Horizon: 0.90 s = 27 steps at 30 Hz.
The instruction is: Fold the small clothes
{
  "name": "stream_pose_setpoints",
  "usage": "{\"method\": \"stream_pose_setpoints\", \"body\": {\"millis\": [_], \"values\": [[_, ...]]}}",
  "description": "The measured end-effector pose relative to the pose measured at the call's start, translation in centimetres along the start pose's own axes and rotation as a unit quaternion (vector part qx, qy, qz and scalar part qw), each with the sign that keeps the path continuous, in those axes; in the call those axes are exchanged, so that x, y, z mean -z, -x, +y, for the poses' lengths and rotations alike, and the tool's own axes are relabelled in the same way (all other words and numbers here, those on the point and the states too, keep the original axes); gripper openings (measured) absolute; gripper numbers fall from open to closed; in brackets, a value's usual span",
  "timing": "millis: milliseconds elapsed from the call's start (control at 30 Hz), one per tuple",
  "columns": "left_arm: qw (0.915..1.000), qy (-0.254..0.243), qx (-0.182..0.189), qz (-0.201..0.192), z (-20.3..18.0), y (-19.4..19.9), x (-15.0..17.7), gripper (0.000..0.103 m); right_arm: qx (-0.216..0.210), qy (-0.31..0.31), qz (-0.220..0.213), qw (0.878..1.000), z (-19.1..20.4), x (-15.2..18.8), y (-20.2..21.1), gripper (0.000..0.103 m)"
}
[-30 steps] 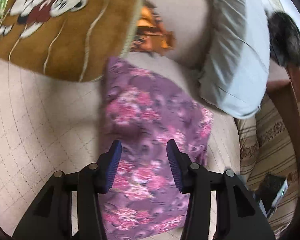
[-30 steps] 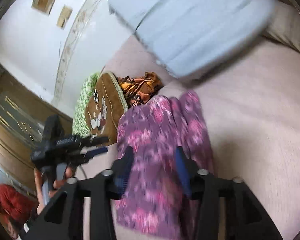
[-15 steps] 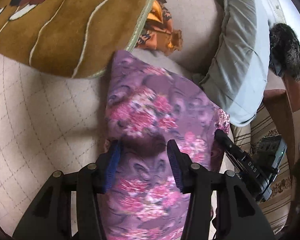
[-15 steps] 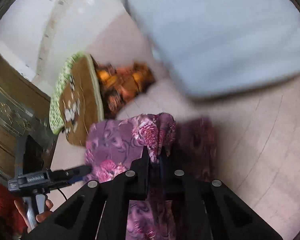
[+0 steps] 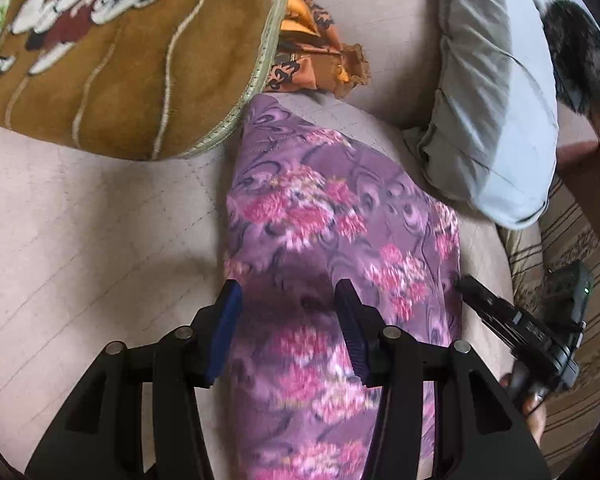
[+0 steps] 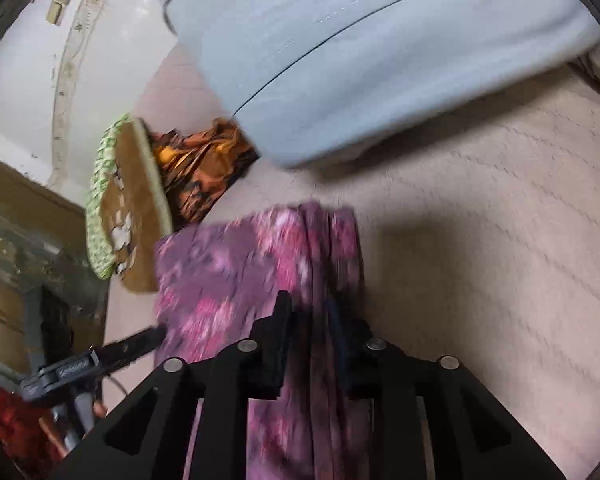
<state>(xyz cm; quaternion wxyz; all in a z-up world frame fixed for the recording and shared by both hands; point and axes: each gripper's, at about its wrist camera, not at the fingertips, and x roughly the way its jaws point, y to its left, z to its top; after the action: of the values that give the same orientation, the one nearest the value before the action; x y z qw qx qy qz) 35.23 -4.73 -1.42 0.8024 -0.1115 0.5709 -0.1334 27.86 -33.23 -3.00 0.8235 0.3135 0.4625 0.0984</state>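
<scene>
A purple floral garment (image 5: 332,240) lies lengthwise on a beige quilted bed cover (image 5: 80,220), running from the 12 o'clock end of the left wrist view down past 6 o'clock. The left gripper (image 5: 288,312) hangs over its near half with jaws spread wide, holding nothing, the cloth showing between the blue pads (image 5: 224,320). In the right wrist view the right gripper (image 6: 310,320) has its jaws drawn close around a gathered ridge of the garment (image 6: 228,276); blur hides whether they actually pinch it. A brown cartoon cushion (image 5: 120,52) sits at 10 o'clock, touching the garment's far corner, with crumpled orange cloth (image 5: 312,60) just beside it at 12 and a pale blue pillow (image 5: 492,92) at 2 o'clock.
</scene>
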Motion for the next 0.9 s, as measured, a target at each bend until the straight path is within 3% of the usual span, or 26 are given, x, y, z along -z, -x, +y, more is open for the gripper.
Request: {"method": "stream_pose_setpoints", "body": {"millis": [133, 267, 333, 400, 433, 500, 567, 633, 800, 867, 900], "values": [[0.9996, -0.008, -0.026, -0.006, -0.6, 1.1, 2.0, 0.047, -0.015, 0.003, 0.015, 1.0, -0.7, 2.9, 1.8, 0.037], [0.9993, -0.004, -0.038, 0.0, -0.7, 1.5, 3.5, 0.047, -0.007, 0.002, 0.041, 0.999, -0.1, 4.8, 0.9, 0.037], [0.9985, -0.009, -0.053, -0.003, -0.9, 1.7, 3.9, 0.047, 0.006, 0.008, 0.032, 0.999, 0.5, 5.2, 0.9, 0.037], [0.9974, -0.019, -0.07, -0.007, -1.3, 1.9, 4.2, 0.048, 0.02, 0.024, 0.026, 0.999, 1.2, 5.2, 1.3, 0.026], [0.9966, -0.025, -0.078, -0.009, -1.4, 2.1, 4.3, 0.048, 0.03, 0.043, 0.023, 0.998, 1.9, 5.2, 1.6, 0.011], [0.9956, -0.033, -0.086, -0.013, -1.6, 2.3, 4.7, 0.049, 0.045, 0.076, 0.016, 0.996, 3.0, 5.1, 2.3, 0.006], [0.9949, -0.04, -0.091, -0.015, -1.7, 2.4, 5.1, 0.054, 0.042, 0.088, -0.024, 0.995, 3.5, 5.0, 4.3, 0.005], [0.9954, -0.035, -0.088, -0.009, -1.3, 2.2, 5.7, 0.056, 0.041, 0.068, -0.041, 0.996, 2.7, 4.7, 4.9, 0.005], [0.9984, -0.004, -0.053, 0.022, 0.6, 1.2, 7.3, 0.056, 0.063, 0.027, 0.015, 0.998, -0.8, 5.4, 2.5, 0.009], [0.9989, 0.008, -0.034, 0.033, 1.3, 1.4, 7.9, 0.056, 0.019, -0.017, -0.003, 1.0, -2.0, 5.7, 4.0, 0.018], [0.999, 0.013, -0.02, 0.038, 1.5, 1.6, 8.3, 0.056, -0.024, -0.049, -0.007, 0.999, -2.9, 6.2, 5.0, 0.023]]}}
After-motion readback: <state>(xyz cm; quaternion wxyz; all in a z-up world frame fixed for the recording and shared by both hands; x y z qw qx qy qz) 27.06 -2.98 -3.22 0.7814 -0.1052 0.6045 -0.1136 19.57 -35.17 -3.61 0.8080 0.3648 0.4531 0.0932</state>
